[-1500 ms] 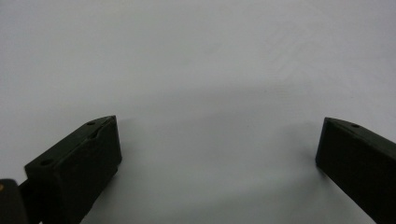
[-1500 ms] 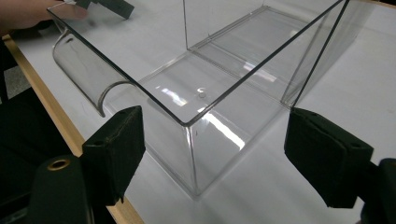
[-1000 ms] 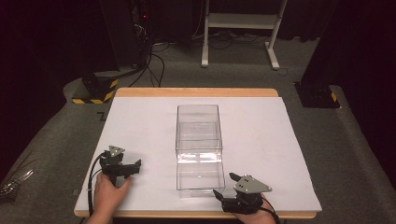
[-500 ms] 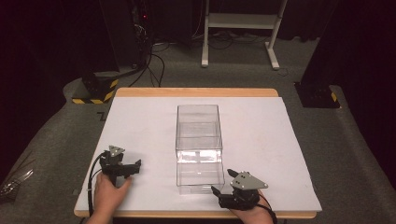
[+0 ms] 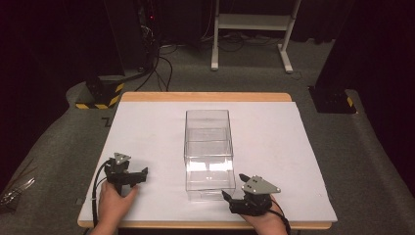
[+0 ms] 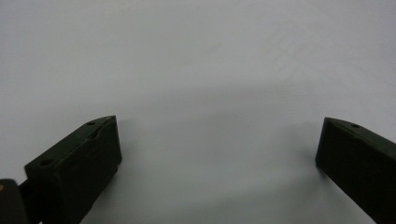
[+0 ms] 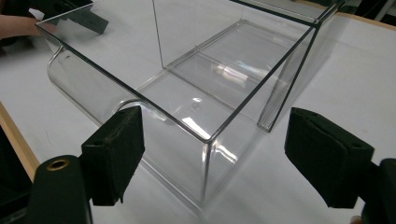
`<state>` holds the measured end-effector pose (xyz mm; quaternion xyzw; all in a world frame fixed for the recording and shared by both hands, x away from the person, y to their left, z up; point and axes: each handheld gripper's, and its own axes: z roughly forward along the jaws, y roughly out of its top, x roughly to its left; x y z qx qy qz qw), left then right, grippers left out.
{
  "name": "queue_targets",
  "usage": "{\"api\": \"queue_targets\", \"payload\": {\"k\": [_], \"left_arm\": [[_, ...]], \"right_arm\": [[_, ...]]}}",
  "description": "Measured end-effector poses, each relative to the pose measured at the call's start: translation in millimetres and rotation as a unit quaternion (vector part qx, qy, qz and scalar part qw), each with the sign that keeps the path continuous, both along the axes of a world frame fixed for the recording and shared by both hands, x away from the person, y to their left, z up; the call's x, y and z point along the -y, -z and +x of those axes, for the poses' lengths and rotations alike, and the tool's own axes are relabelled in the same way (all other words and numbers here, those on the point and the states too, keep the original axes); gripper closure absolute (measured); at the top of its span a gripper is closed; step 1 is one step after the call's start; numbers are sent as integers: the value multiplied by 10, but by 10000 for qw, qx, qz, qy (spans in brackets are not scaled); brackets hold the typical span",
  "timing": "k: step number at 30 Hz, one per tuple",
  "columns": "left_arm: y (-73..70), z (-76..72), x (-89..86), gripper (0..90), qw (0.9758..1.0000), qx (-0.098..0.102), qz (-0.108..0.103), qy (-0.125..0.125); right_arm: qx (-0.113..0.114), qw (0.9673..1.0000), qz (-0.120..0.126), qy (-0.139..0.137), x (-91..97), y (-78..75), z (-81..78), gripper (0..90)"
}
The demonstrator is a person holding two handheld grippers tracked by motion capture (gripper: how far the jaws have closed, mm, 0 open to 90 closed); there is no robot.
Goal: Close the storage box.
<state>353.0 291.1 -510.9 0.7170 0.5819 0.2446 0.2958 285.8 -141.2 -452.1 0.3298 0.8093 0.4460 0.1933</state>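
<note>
Clear box [image 5: 208, 152] mid-desk [image 5: 303, 147], near end toward person. Right gripper [image 7: 212, 161] jaws wide, lined up on near corner, not touching. Left gripper [image 5: 128, 177] wide, resting on desk, well apart. Suggest: straddle one wall, close slowly; acrylic slick, thin.

A clear plastic box [image 5: 208, 152] stands upright in the middle of the white table, its long side running away from the person. It is open at the top and empty. A clear inner wall crosses it partway along. In the right gripper view its near corner [image 7: 205, 140] is rounded and glossy.
</note>
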Motion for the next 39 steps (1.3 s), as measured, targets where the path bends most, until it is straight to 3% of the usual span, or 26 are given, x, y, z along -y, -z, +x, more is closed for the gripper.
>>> {"api": "queue_targets", "payload": {"k": [23,39], "left_arm": [[0,0,0,4,10000,0,1,-1],[0,0,1,4,10000,2,4,-1]], "right_arm": [[1,10000,-49,31,-40,-27,166,196],[-47,9999,-79,135,-65,8,370,192]]}}
